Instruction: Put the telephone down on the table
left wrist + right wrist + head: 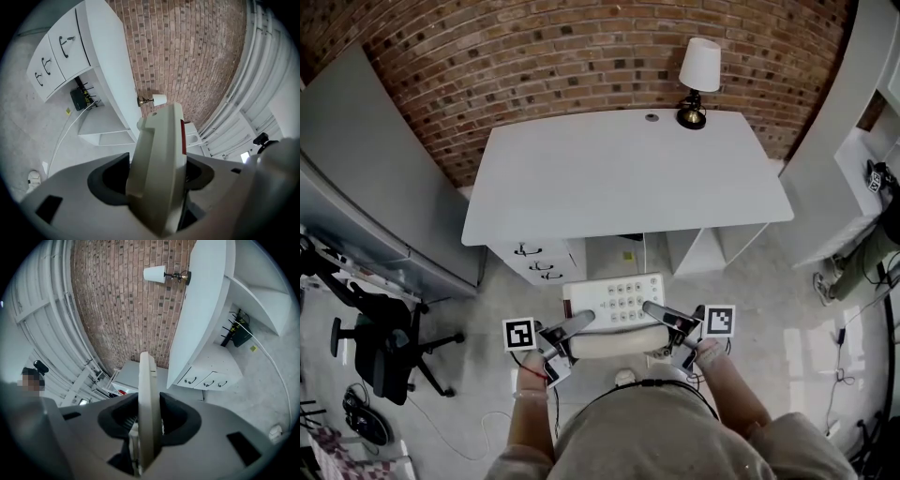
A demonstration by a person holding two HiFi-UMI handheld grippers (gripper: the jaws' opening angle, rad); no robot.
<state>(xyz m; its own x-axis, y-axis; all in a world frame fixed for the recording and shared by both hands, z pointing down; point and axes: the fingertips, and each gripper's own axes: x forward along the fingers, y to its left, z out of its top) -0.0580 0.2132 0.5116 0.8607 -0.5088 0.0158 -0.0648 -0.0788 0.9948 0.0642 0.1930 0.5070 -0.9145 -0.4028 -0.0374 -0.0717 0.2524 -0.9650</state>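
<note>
Short of the table (628,187), over the pale floor (469,309), the telephone (614,302) hangs in the air between two grippers, keypad up and roughly level, with its handset (614,343) along the edge nearest the person. The left gripper (581,322) is clamped on the telephone's left end; in its own view the dark pads press on either side of the cream body, which stands edge-on between them with a red strip on one face. The right gripper (656,311) is clamped on the right end, its pads closed against the thin cream edge that rises between them. No part of the telephone touches the table, whose white top is bare but for a lamp (697,81) at the far edge, against the brick wall (534,66). Under the table's left side sits a drawer unit (539,262), just beyond the telephone's far left corner. An office chair (380,352) stands well apart at the left.
</note>
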